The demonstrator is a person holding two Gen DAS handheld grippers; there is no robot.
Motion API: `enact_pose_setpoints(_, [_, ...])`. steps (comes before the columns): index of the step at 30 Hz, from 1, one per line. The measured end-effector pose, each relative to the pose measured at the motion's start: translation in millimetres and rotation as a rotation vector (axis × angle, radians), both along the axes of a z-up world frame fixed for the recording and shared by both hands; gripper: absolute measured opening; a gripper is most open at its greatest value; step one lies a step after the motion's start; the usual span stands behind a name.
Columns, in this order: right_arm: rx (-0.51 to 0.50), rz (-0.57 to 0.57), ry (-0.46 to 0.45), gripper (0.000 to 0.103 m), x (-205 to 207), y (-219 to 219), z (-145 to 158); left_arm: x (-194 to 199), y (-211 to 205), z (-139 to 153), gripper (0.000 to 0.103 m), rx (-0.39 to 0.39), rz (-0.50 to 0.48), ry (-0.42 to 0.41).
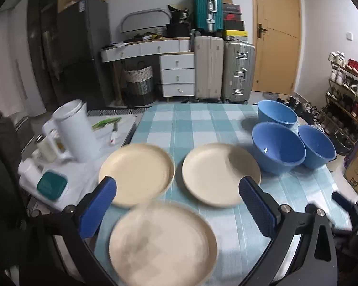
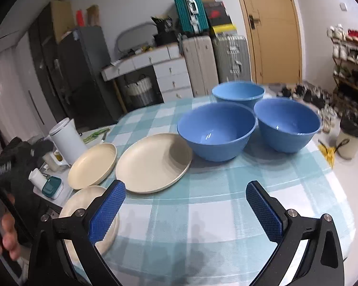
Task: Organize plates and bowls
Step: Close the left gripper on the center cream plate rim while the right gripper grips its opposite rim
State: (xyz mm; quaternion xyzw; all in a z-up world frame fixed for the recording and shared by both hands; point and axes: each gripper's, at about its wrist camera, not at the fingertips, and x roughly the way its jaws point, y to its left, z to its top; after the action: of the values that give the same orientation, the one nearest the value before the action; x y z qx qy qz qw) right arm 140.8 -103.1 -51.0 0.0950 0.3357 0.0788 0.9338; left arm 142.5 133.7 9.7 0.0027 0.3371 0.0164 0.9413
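left tongs (image 1: 177, 190) apart, empty, above nearest plate (image 1: 163, 245) | right tongs (image 2: 186, 195) apart, empty | three plates, three bowls (image 2: 217, 131) separate on bench (image 2: 202, 226) | advice: pinch plate rim squarely, lift level, stack centred

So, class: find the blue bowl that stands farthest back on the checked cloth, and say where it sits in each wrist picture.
Left wrist view: the farthest blue bowl sits right of centre, behind the other two bowls, at the far table edge.
Right wrist view: the farthest blue bowl sits just right of centre, above and between the two nearer bowls.
Shared landmark: the teal suitcase stacked against the back wall, in both views.
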Motion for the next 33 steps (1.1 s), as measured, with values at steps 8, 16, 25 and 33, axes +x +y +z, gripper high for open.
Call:
enact_pose_setpoints(8, [0.172, -0.044, 0.111, 0.103, 57.3, 8.9, -34.2, 118.9, -20.8, -24.5, 0.103, 0.084, -0.133, 0.25])
enact_pose_setpoints(16, [0.213, -0.106, 0.228, 0.102, 90.5, 11.3, -79.2, 189.0, -34.9, -71.7, 0.103, 0.173, -0.225, 0.404])
enact_pose_setpoints(25, [0.21, -0.135, 0.215, 0.101, 106.3, 18.4, -86.1, 227.6, -38.3, -102.3, 0.1, 0.105, -0.285, 0.484])
enact_pose_setpoints(33, [0.181, -0.121, 0.236, 0.097, 123.4, 29.2, -96.1, 242.2, -33.6, -120.8, 0.099, 0.073, -0.277, 0.516])
